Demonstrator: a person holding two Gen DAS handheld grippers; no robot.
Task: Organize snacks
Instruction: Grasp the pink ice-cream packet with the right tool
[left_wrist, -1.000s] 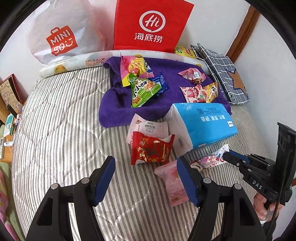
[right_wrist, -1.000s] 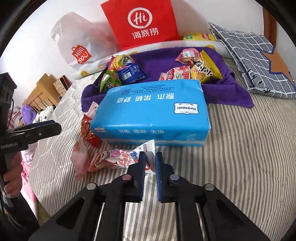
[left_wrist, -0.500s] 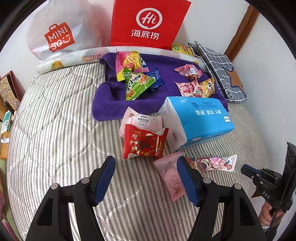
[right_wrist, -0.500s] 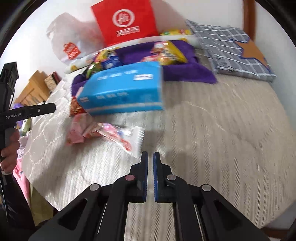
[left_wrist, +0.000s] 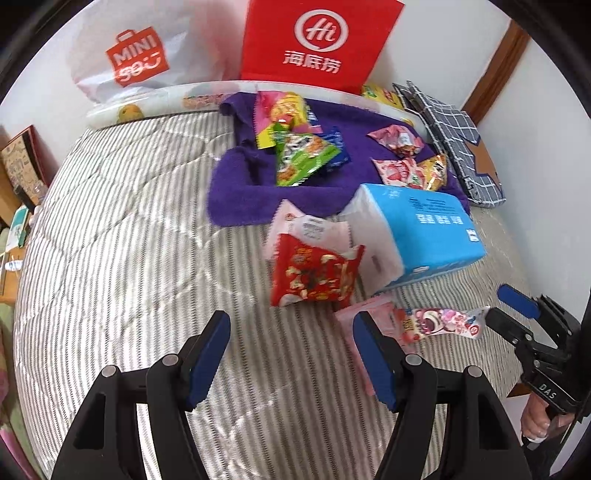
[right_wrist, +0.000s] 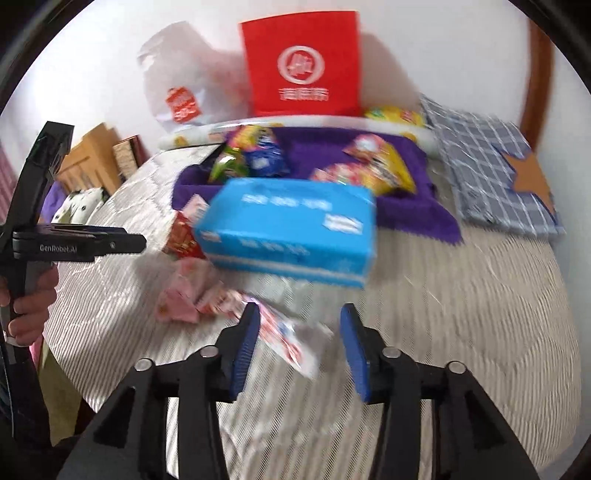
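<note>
We are looking at a long, narrow snack packet (left_wrist: 441, 323) with a pink cartoon print, lying flat on the striped bedcover (left_wrist: 122, 258) in the lower right of the left wrist view. Its long axis is running left to right there, its white end pointing at the right gripper (left_wrist: 508, 308). In the right wrist view the packet (right_wrist: 280, 334) is blurred, lying between that gripper's (right_wrist: 297, 350) blue pads, which are spreading apart and not pressing on it.

Its other end is lying over a pale pink packet (left_wrist: 364, 314). Just above both, a blue tissue pack (left_wrist: 421, 230) is sitting near the middle right of the frame, with a red snack bag (left_wrist: 314, 271) and a white sachet (left_wrist: 310, 229) to its left.

Higher up, a purple towel (left_wrist: 236, 192) is holding more snacks, a green bag (left_wrist: 301, 157) among them. A red paper bag (left_wrist: 317, 40) and a white plastic bag (left_wrist: 136, 59) are standing against the wall at the top, and a checked cloth (left_wrist: 454, 136) is lying at upper right.

The left gripper (left_wrist: 290, 354) is hovering at the bottom centre, its pads standing apart with only bedcover between them.
</note>
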